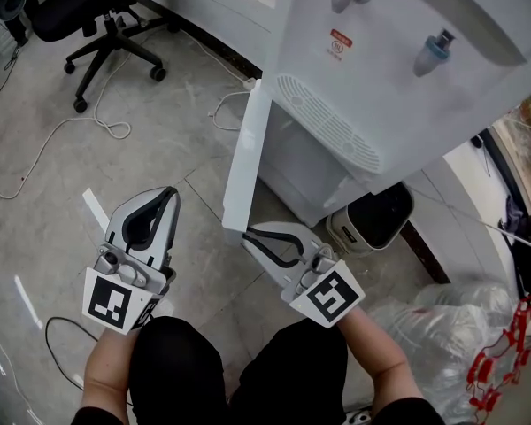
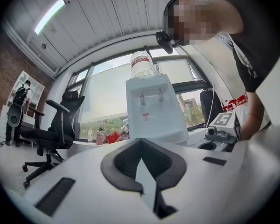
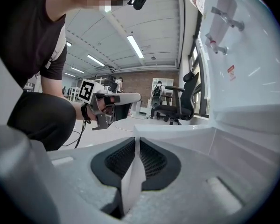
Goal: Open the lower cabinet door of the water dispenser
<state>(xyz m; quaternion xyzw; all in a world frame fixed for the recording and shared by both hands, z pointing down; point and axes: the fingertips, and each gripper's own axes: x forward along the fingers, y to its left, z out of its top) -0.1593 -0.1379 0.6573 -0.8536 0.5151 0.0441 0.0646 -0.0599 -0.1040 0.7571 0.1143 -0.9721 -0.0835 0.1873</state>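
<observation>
We are finding the door point(image 1: 246, 162) of the dispenser point(image 1: 398, 78) standing swung well out from the unit's lower front, its free edge pointing toward the person. The right gripper point(image 1: 250, 234) is clamping that free edge; in the right gripper view the white panel is sitting pinched between its pads point(image 3: 119, 160). The left gripper point(image 1: 171, 193) is hovering apart to the left over the floor point(image 1: 53, 193), jaws lying together and holding nothing. A chair point(image 1: 97, 11) is standing well beyond it.
</observation>
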